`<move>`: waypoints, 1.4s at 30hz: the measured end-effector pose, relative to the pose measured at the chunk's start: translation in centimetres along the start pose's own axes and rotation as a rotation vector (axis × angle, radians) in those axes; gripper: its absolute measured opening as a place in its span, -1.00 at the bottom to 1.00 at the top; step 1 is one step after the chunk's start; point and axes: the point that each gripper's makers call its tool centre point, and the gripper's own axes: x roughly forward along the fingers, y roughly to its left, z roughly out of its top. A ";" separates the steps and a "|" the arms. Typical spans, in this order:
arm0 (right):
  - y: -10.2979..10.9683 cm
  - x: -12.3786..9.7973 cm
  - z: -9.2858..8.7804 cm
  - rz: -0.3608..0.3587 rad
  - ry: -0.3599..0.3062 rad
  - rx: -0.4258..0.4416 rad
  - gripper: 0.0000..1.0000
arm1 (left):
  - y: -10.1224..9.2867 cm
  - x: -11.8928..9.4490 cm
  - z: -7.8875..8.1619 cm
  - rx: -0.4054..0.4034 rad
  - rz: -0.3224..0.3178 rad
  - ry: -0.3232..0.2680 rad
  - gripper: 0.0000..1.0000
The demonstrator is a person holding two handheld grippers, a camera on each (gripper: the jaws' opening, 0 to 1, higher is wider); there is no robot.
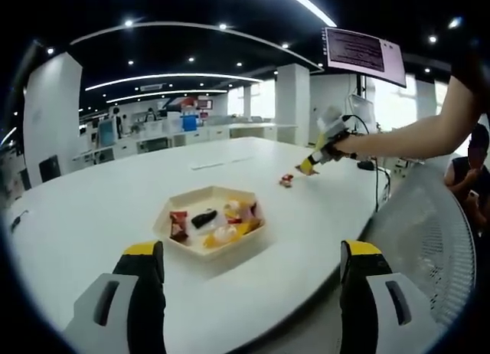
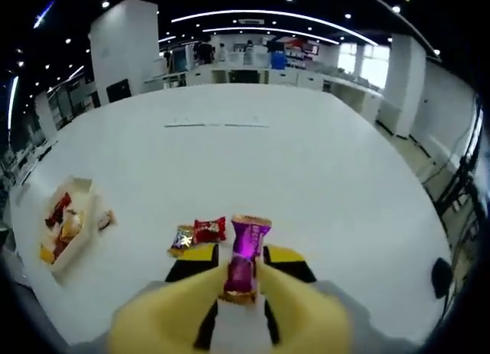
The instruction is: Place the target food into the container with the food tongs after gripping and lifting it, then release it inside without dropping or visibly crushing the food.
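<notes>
While the right hand-held gripper (image 2: 239, 293) works yellow tongs (image 2: 191, 312) pinching a purple candy (image 2: 245, 258) at lower centre, far from the tray (image 2: 76, 239) at left, a loose pinch could drop it; left hand-held gripper (image 1: 249, 285) gapes empty.

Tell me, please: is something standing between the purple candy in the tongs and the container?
Nothing visible does. The purple candy is held in the yellow tongs; only bare white table lies between it and the container. Two wrapped candies lie beside the tongs, low on the table.
</notes>
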 end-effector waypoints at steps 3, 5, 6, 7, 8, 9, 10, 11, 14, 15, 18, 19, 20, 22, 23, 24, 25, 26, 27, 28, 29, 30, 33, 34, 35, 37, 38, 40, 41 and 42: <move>0.5 -1.5 1.9 0.004 -0.041 -0.028 -0.57 | -0.1 0.0 0.1 0.002 -0.002 -0.006 0.87; 1.0 -2.4 2.8 0.010 -0.061 -0.033 -0.57 | -0.1 0.0 0.2 0.002 -0.004 -0.010 0.87; 1.3 -2.7 3.1 0.015 -0.069 -0.032 -0.57 | -0.1 0.0 0.2 0.002 -0.005 -0.010 0.87; 1.5 -3.0 3.4 0.019 -0.078 -0.033 -0.57 | -0.1 0.0 0.2 0.004 -0.006 -0.011 0.87; 1.9 -3.4 3.8 0.023 -0.089 -0.039 -0.57 | -0.1 -0.1 0.2 0.004 -0.006 -0.013 0.86; 2.1 -3.7 4.0 0.028 -0.095 -0.043 -0.57 | -0.2 -0.1 0.3 0.004 -0.007 -0.015 0.86; 2.4 -4.0 4.3 0.032 -0.103 -0.051 -0.57 | -0.2 -0.1 0.3 0.004 -0.008 -0.017 0.86; 2.6 -4.3 4.5 0.034 -0.108 -0.053 -0.57 | -0.2 -0.1 0.3 0.004 -0.008 -0.018 0.86; 3.1 -5.2 5.0 0.042 -0.127 -0.056 -0.57 | -0.2 -0.1 0.3 0.006 -0.009 -0.021 0.86; 3.3 -5.6 5.3 0.045 -0.136 -0.059 -0.57 | -0.2 -0.1 0.4 0.006 -0.009 -0.023 0.87; 3.6 -6.4 5.7 0.049 -0.148 -0.060 -0.57 | -0.2 -0.1 0.4 0.008 -0.012 -0.025 0.87; 3.7 -6.7 5.9 0.049 -0.156 -0.063 -0.57 | -0.3 -0.1 0.5 0.008 -0.013 -0.027 0.87; 3.7 -6.9 6.0 0.050 -0.157 -0.064 -0.57 | -0.3 -0.1 0.5 0.007 -0.013 -0.028 0.87; 3.9 -7.5 6.4 0.042 -0.173 -0.082 -0.57 | -0.3 -0.2 0.5 0.008 -0.012 -0.029 0.86; 3.9 -7.7 6.5 0.041 -0.175 -0.087 -0.57 | -0.3 -0.2 0.5 0.008 -0.011 -0.030 0.86; 4.1 -8.0 6.7 0.048 -0.182 -0.087 -0.57 | -0.2 -0.2 0.5 0.008 -0.010 -0.031 0.86; 4.2 -8.2 6.9 0.050 -0.187 -0.087 -0.57 | -0.2 -0.2 0.5 0.008 -0.009 -0.030 0.86; 4.3 -8.2 6.9 0.051 -0.187 -0.087 -0.57 | -0.2 -0.2 0.5 0.008 -0.009 -0.030 0.86; 4.4 -8.3 7.0 0.052 -0.191 -0.089 -0.57 | -0.2 -0.2 0.5 0.008 -0.008 -0.030 0.86; 4.4 -8.3 7.0 0.052 -0.193 -0.091 -0.57 | -0.2 -0.2 0.5 0.008 -0.008 -0.030 0.86; 4.5 -8.4 7.0 0.055 -0.191 -0.090 -0.57 | -0.2 -0.2 0.5 0.008 -0.008 -0.029 0.86; 4.7 -8.5 7.0 0.056 -0.193 -0.093 -0.57 | -0.2 -0.2 0.5 0.008 -0.007 -0.030 0.86; 5.1 -8.5 6.9 0.052 -0.189 -0.114 -0.57 | -0.2 -0.2 0.5 0.006 -0.007 -0.030 0.85; 5.2 -8.6 6.9 0.052 -0.190 -0.119 -0.57 | -0.1 -0.2 0.6 0.005 -0.004 -0.036 0.86; 5.7 -8.6 6.9 0.061 -0.188 -0.121 -0.57 | -0.1 -0.2 0.6 0.005 -0.003 -0.039 0.86; 6.5 -8.5 7.0 0.072 -0.189 -0.128 -0.57 | -0.1 -0.2 0.6 0.004 -0.004 -0.039 0.86; 6.9 -8.5 7.1 0.078 -0.189 -0.132 -0.57 | -0.1 -0.2 0.6 0.006 -0.004 -0.036 0.86; 7.9 -8.4 7.4 0.094 -0.191 -0.136 -0.57 | -0.1 -0.2 0.6 0.006 -0.006 -0.037 0.86; 8.5 -8.4 7.5 0.103 -0.192 -0.139 -0.56 | -0.1 -0.2 0.6 0.006 -0.006 -0.036 0.86; 9.4 -8.3 7.8 0.116 -0.197 -0.144 -0.56 | -0.1 -0.2 0.6 0.006 -0.006 -0.035 0.86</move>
